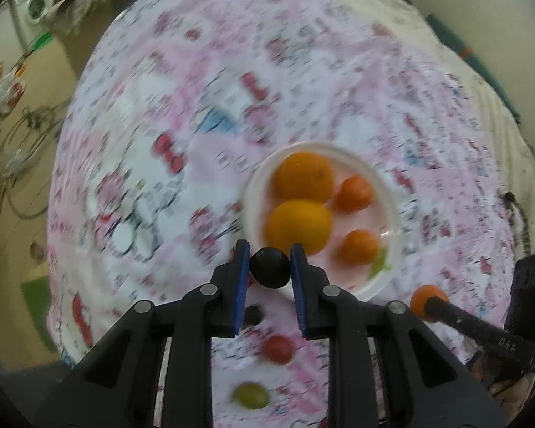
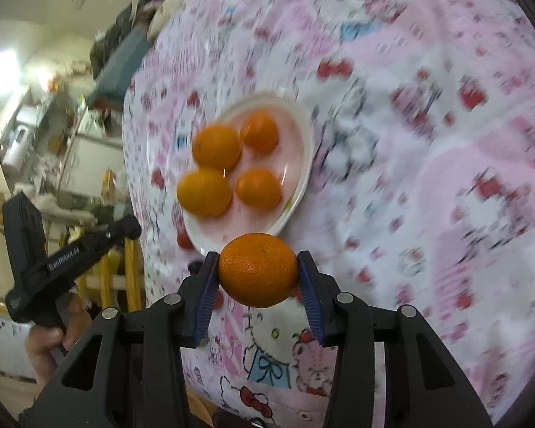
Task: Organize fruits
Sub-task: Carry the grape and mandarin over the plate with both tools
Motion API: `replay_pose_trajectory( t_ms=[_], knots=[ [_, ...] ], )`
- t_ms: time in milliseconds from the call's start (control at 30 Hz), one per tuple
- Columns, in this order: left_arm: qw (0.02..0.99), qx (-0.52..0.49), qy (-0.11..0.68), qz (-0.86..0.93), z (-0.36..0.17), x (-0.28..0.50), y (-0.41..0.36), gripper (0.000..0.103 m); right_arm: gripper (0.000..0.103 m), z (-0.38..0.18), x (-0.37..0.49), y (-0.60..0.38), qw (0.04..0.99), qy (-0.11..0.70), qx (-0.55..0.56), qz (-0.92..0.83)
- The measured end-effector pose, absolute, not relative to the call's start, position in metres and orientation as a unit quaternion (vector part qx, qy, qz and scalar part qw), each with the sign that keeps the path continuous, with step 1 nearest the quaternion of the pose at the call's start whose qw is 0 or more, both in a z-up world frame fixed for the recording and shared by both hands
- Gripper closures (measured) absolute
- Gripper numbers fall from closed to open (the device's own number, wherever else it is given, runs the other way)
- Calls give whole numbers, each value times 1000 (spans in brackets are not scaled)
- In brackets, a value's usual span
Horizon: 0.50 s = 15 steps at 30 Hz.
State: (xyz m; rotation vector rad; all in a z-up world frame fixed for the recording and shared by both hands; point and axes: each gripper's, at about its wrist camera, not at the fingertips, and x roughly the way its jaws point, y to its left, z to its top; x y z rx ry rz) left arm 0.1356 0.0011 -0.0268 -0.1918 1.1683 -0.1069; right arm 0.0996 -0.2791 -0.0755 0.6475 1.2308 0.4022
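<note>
My left gripper [image 1: 270, 267] is shut on a small dark round fruit [image 1: 269, 266], held just above the near rim of a white plate [image 1: 392, 221]. The plate holds several oranges and tangerines [image 1: 299, 226]. My right gripper [image 2: 258, 273] is shut on a tangerine [image 2: 258, 269], held near the plate's rim [image 2: 305, 174]. That tangerine also shows in the left wrist view [image 1: 426, 299]. On the cloth below lie a dark fruit [image 1: 252, 315], a red fruit [image 1: 277, 349] and a green fruit [image 1: 250, 395].
The plate sits on a table covered with a pink patterned cloth [image 1: 196, 114]. The left gripper and the hand holding it show in the right wrist view [image 2: 71, 253]. Room clutter and a washing machine [image 1: 35, 7] lie beyond the table's left edge.
</note>
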Motion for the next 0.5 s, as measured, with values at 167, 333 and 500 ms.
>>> replay_pose_trajectory(
  t_ms=[167,333,500],
  knots=[
    [839,-36,538,-74,-17,159,-37,84,58,-59,124,-298,767,546,289,174],
    [840,2,536,-91,-18,182,-64,84,57,-53,149,-309,779,536,278,170],
    [837,37,536,-102,-30,199,-86,84,57,-60,163,-319,776,536,292,156]
  ],
)
